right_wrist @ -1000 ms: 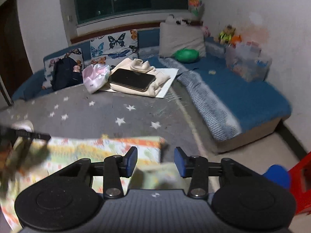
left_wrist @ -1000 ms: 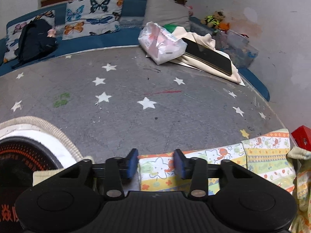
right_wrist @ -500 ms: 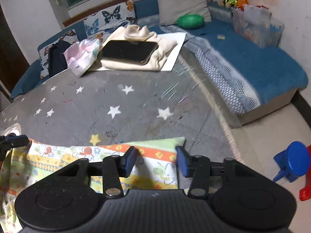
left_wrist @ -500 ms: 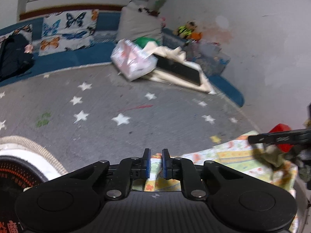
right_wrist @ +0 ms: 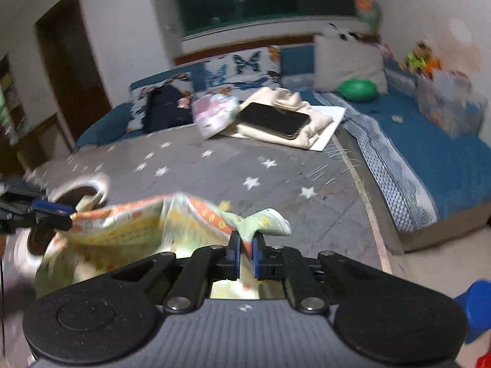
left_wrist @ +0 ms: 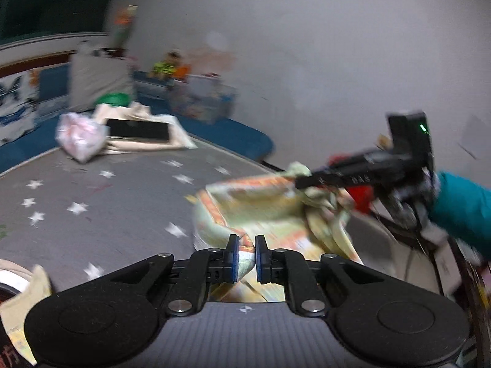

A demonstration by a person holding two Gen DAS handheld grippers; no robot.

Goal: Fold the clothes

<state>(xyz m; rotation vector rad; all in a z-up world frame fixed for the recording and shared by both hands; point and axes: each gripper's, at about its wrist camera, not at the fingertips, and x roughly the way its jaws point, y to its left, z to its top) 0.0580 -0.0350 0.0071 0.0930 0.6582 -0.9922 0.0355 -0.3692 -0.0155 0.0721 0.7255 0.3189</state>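
The left gripper (left_wrist: pixel 244 256) was clamped on one edge of the printed garment (left_wrist: pixel 260 205), and the right gripper (right_wrist: pixel 244 253) was pinched shut on another corner of it. The cloth hung slack between them, lifted off the near edge of the star-patterned grey mat (right_wrist: pixel 214 165). This looked like a carry-over fold in hand. The next move would call for both grips holding while the raised edge was laid squarely over the rest.
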